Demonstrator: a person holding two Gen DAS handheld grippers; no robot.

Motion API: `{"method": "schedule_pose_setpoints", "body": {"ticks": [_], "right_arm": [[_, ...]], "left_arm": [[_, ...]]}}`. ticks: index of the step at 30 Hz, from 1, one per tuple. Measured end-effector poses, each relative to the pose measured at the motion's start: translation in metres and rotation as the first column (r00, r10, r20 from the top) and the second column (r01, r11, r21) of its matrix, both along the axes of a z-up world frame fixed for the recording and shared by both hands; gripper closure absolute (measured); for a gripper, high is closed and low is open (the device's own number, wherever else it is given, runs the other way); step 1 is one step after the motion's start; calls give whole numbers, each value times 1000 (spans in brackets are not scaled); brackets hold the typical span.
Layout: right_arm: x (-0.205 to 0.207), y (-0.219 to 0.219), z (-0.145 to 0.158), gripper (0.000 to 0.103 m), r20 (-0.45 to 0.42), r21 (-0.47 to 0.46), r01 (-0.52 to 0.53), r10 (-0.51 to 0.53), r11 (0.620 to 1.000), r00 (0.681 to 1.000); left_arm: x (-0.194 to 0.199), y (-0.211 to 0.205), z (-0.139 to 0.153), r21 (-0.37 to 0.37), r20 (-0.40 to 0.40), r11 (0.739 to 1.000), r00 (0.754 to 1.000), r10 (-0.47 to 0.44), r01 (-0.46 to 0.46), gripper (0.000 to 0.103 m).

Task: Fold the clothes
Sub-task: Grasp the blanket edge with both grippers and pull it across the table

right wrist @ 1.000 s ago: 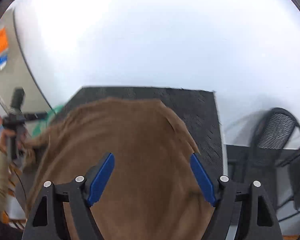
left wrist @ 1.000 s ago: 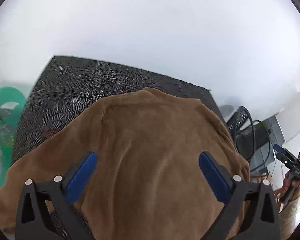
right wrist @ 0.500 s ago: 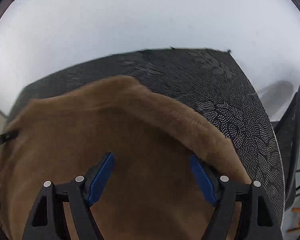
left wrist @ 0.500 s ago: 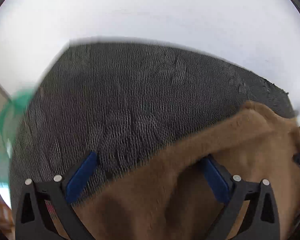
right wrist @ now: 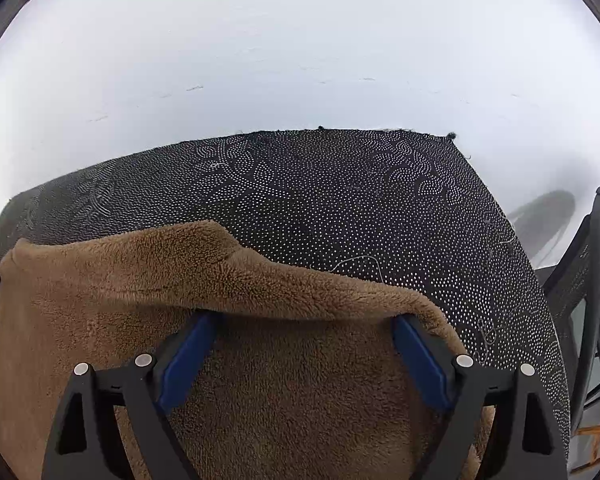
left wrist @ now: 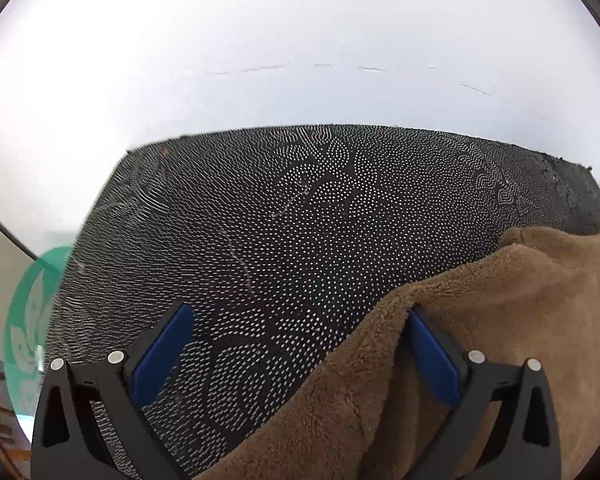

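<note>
A: One brown fleece garment [right wrist: 260,380], lying on the counter [right wrist: 340,208]; no containers listed.

B: Hand-held grippers?

A: Two. Right hand-held gripper [right wrist: 300,344]: jaws wide, just been opening, fleece between and draped over the tips, not pinched. Left hand-held gripper [left wrist: 296,344]: wide, fleece edge over one finger only.

B: Farther off?

A: One black mesh chair [right wrist: 592,264], one green fan [left wrist: 28,320].

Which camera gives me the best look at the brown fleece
The right wrist view: the fleece fills its lower half, its folded edge running across the frame. The left wrist view catches only a part of it in the lower right.
</note>
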State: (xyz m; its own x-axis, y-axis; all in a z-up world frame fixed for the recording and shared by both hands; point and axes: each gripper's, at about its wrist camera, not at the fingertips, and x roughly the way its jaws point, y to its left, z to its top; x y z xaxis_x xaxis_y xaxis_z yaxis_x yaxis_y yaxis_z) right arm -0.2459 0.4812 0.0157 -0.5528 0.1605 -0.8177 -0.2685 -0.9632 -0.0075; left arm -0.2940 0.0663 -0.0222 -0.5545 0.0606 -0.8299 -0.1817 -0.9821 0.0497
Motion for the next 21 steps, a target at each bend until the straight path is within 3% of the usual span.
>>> {"method": "schedule_pose_setpoints", "body": {"ticks": [6,9,13,16,18,21], "right_arm": [[39,-1,33,12,-70,-53,-20,16,998,997],[56,-15,42,12,-52,-30,-51,50,998,997],[58,-30,30,12,-3,-5,-87,87,996,996],[51,-28,14,12,25,2,-74,74,997,997],[45,-23,5,11,28,15,-68,68,998,997],[41,-19,0,9,17,32,-65,65,997,998]], "left_arm": [[48,-21,39,95,-35,994,998,-52,56,0],[64,-21,48,71,-23,995,997,-71,73,0],[59,-17,27,17,29,998,998,-54,54,1],[46,-21,6,-13,55,1000,998,-3,4,12],[36,-31,1,45,50,999,999,19,-21,11],[29,-32,4,17,-5,999,999,46,-46,12]]}}
